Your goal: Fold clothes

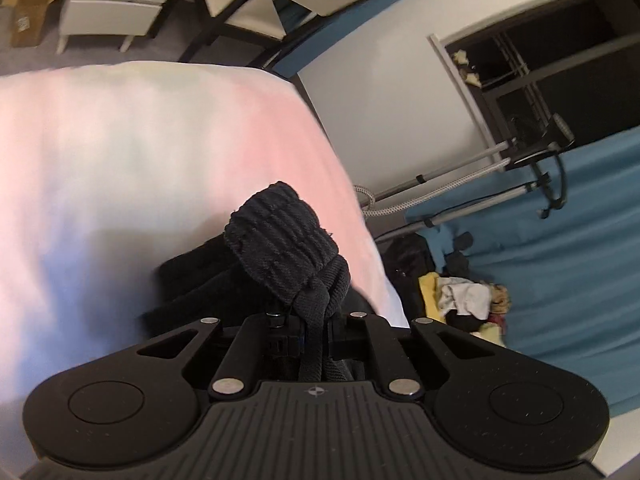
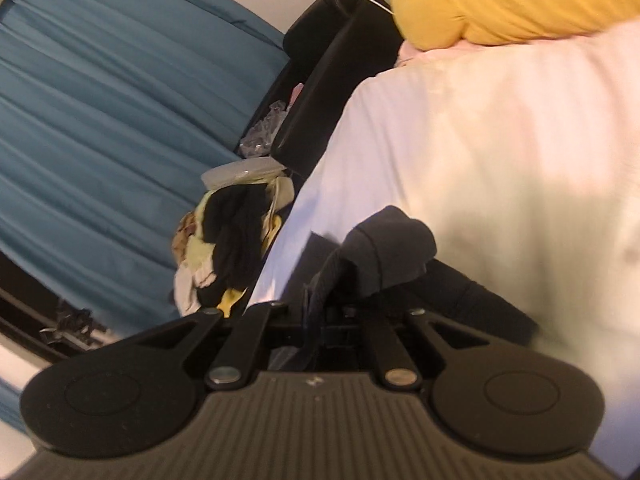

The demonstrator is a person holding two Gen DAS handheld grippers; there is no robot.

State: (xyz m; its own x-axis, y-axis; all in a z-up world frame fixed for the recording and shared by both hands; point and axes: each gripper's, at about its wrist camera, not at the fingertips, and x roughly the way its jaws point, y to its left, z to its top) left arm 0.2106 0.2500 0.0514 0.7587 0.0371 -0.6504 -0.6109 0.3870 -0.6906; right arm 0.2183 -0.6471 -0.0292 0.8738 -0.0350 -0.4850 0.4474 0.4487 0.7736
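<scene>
Both tongs are clamping narrow on the same dark garment (image 1: pixel 280 240): the left gripper (image 1: pixel 310 322) is pinching a ribbed cuff or hem that is bunching up at twelve o'clock of its fingers, and the right gripper (image 2: pixel 320 312) is gripping a smoother dark edge (image 2: pixel 384 248) of what I judge to be that same piece. The garment is lying partly on the pale bed sheet (image 1: pixel 140 140), near the bed's edge, with the rest trailing toward five o'clock in the right wrist view. Folding looks barely begun: the cloth is crumpled, no flat fold is showing, and it is probably being lifted or spread out first. A heap of mixed clothes (image 2: pixel 224 240) is waiting on the floor at nine o'clock in the right wrist view, so much appears left. A yellow pillow (image 2: pixel 512 0) is sitting at one o'clock on the bed, a teal curtain (image 2: pixel 100 100) is hanging at ten o'clock; neither is blocking the open sheet.
</scene>
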